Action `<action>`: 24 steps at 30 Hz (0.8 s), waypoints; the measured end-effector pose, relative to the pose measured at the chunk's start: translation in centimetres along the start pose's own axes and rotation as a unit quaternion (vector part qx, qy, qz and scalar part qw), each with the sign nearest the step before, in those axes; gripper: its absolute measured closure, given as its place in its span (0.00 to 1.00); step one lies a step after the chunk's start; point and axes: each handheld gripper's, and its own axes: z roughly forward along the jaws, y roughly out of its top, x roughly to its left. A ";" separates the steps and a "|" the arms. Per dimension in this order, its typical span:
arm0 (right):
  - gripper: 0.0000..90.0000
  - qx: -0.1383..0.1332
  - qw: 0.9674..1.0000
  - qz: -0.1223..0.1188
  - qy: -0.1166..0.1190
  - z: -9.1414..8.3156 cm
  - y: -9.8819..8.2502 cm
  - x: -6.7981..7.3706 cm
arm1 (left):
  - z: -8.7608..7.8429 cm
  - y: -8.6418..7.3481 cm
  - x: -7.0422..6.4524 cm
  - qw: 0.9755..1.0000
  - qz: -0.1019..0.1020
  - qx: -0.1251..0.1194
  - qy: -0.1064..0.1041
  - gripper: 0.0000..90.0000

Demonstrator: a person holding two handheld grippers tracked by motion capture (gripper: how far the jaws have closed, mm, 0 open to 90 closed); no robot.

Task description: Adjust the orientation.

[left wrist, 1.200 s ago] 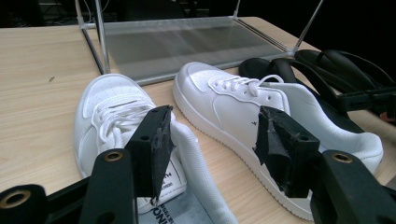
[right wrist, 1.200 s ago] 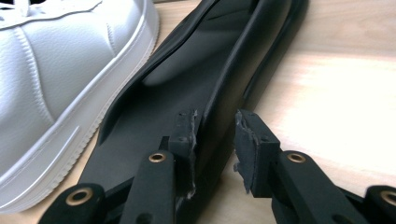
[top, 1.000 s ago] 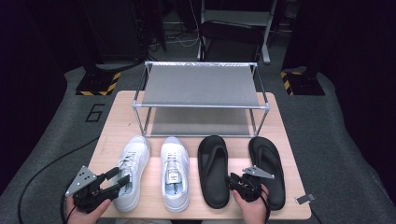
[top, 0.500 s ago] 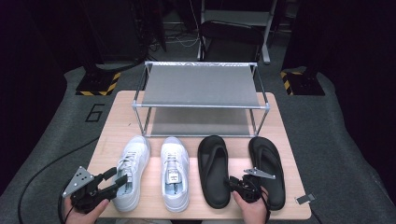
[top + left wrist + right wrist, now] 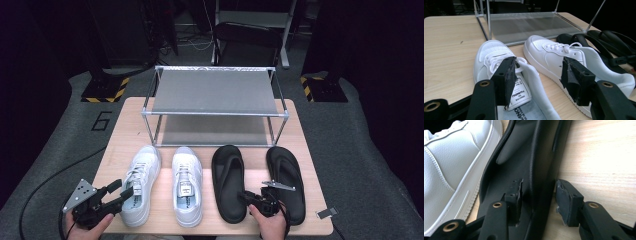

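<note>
Sandal (image 5: 229, 182) lengthwise, toe twd rack (image 5: 214, 95); R tool (image 5: 253, 196) spread astride its edge, just widened.

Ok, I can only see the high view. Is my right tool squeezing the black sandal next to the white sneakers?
Observer: No. The right tool has just been opening. The sandal has its edge between the pads, but there is a gap at the outer pad.
Operator: Where are the pads?
Observer: One is over the footbed, the other is outside, over the table.
Operator: And my left tool?
Observer: The left tool is open over the heel end of the left sneaker, with one pad beside the tongue.
</note>
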 end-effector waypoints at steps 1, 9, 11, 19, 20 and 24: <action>0.62 0.003 1.000 0.001 -0.001 0.0 0.0 0.1 | 0.0 0.0 0.0 1.000 0.000 -0.005 0.003 0.50; 0.61 0.001 1.000 0.009 0.007 0.2 -0.1 -0.2 | 0.1 -0.1 0.1 1.000 -0.001 0.000 0.005 0.49; 0.62 -0.002 1.000 0.013 0.010 0.2 -0.2 -0.2 | 0.0 -0.1 0.1 1.000 -0.001 0.000 0.005 0.49; 0.64 -0.011 0.999 0.028 0.013 0.1 -0.6 -0.2 | -0.3 0.1 0.4 1.000 -0.007 -0.005 0.013 0.49; 0.64 -0.008 1.000 0.027 0.013 0.1 -0.6 -0.2 | -0.3 0.1 0.4 1.000 -0.006 -0.006 0.013 0.49; 0.64 -0.007 1.000 0.028 0.010 0.0 -0.6 -0.2 | -0.4 0.1 0.5 1.000 -0.005 -0.006 0.014 0.49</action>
